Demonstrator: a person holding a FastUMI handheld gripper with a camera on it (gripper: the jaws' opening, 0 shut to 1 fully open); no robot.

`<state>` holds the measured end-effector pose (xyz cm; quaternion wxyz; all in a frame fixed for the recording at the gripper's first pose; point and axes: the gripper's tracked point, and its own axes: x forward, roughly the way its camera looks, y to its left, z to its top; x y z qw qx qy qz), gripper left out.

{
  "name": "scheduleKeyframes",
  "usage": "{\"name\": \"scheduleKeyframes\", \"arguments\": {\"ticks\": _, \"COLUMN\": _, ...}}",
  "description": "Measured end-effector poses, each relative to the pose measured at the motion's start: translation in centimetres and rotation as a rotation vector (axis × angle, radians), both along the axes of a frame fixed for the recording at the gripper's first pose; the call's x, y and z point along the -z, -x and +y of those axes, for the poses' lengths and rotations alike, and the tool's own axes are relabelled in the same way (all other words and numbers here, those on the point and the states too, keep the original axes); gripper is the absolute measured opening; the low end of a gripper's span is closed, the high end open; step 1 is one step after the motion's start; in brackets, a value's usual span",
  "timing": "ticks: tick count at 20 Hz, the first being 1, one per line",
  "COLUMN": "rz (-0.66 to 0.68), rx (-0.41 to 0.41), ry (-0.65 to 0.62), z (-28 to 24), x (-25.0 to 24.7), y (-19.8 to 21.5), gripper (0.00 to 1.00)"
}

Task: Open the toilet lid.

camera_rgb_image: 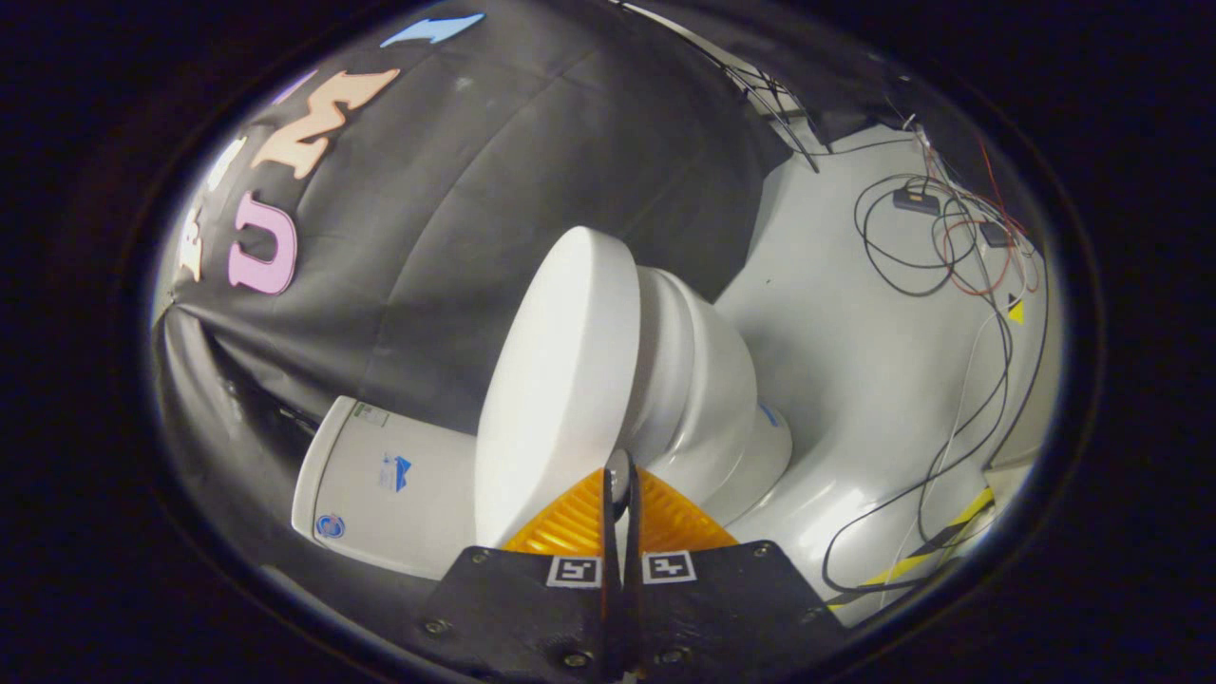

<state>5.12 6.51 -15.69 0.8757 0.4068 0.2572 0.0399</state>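
One toilet [703, 399], white, seen tipped in the fisheye view, with one lid [560, 380] raised partway off the bowl and seat. One tank [380, 484] behind the lid, toward the black cloth wall [494, 190], carrying three small stickers on its top. One gripper [619, 475] at the lid's near edge: two fingers drawn close together, pinching the rim of the lid, only a thin slot between them where the rim sits. Two square markers [574, 571] on the gripper body, one per finger. Beyond the toilet, on the far side from the tank, pale grey floor [855, 380] with a loose tangle of cables [950, 247], black, red and white, count unclear. Two small dark boxes among the cables. One strip of yellow-and-black tape [936, 546] on the floor beside the toilet base.
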Motion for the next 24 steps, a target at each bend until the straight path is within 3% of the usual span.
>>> {"name": "scheduleKeyframes", "arguments": {"ticks": 24, "rz": -0.138, "rx": -0.035, "ry": 0.222, "z": 2.5, "x": -6.5, "y": 0.9, "gripper": 0.01}}
